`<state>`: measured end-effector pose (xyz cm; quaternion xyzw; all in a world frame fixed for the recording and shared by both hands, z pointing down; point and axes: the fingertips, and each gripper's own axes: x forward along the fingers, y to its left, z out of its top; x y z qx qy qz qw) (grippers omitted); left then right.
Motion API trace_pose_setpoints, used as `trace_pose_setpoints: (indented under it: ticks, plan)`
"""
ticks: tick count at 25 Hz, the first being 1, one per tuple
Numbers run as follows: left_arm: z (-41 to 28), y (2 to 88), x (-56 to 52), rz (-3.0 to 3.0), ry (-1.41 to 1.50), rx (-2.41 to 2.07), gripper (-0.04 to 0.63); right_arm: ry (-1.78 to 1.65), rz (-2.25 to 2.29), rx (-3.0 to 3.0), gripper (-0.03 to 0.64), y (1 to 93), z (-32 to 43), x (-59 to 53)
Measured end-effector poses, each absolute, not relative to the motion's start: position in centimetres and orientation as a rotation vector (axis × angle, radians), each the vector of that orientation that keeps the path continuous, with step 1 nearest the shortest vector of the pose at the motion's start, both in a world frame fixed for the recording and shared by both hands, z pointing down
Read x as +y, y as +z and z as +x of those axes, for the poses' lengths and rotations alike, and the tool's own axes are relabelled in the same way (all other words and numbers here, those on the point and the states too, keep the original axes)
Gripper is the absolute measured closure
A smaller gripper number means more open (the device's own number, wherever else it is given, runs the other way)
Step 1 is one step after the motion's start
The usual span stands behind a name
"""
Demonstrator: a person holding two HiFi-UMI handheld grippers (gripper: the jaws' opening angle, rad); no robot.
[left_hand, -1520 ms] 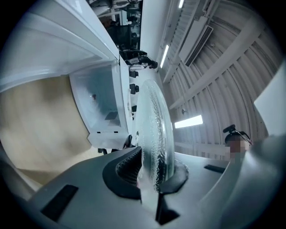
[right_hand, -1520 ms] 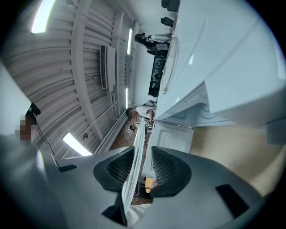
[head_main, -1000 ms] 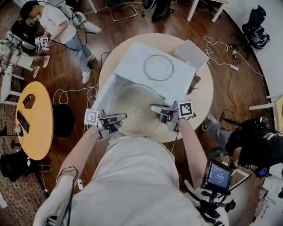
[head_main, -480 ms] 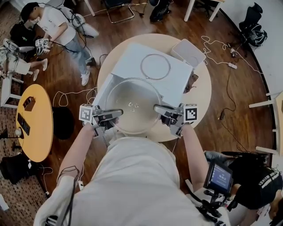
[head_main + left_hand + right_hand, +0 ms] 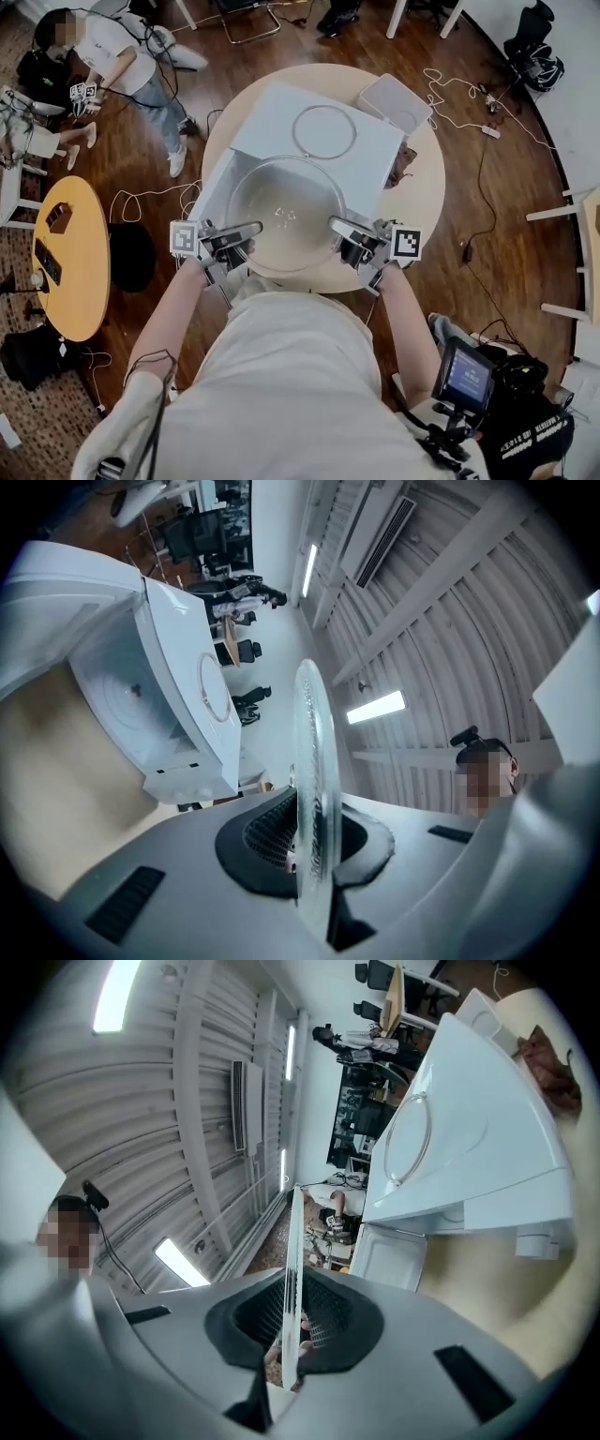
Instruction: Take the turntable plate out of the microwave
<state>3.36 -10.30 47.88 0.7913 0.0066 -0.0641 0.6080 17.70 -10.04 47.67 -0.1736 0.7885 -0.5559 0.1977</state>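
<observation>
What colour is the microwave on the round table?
The microwave is white; the head view shows it best.

The head view is taken from above the person (image 5: pixel 281 375) and faces steeply down. The counter (image 5: pixel 427 202), the microwave (image 5: pixel 281 127) and the turntable plate (image 5: pixel 286 225) are seen from well above, with the left tongs (image 5: pixel 255 228) and the right tongs (image 5: pixel 335 223) at the plate's sides. Each gripper view is taken along its own jaws and is rolled sideways: the ceiling (image 5: pixel 450 592) is set at the right in the left one and at the left in the right one. The plate's rim is met edge-on, right at each lens — the right jaws have just been closing on it. Microwave and plate are shared by all three views.
</observation>
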Motion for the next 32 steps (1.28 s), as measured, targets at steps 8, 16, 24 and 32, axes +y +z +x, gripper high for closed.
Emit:
trace_pose_setpoints:
  ticks: [8, 16, 24, 32]
  plan:
    - [3.2, 49.3, -13.1, 1.809, -0.251, -0.235, 0.563, -1.573, -0.609, 2.083, 0.584, 48.3, 17.8, -10.4]
    - [2.4, 48.9, -14.4, 1.792, -0.35, -0.257, 0.561, -1.534, -0.65, 2.033, 0.584, 48.0, 18.7, -9.4]
    - [0.8, 49.0, -15.8, 1.793, -0.324, -0.242, 0.561, -1.503, -0.722, 1.974, 0.583, 47.9, 18.3, -8.6]
    - [-1.8, 48.8, -16.4, 1.743, -0.327, -0.183, 0.561, -1.485, -0.801, 1.99, 0.584, 47.6, 15.5, -8.8]
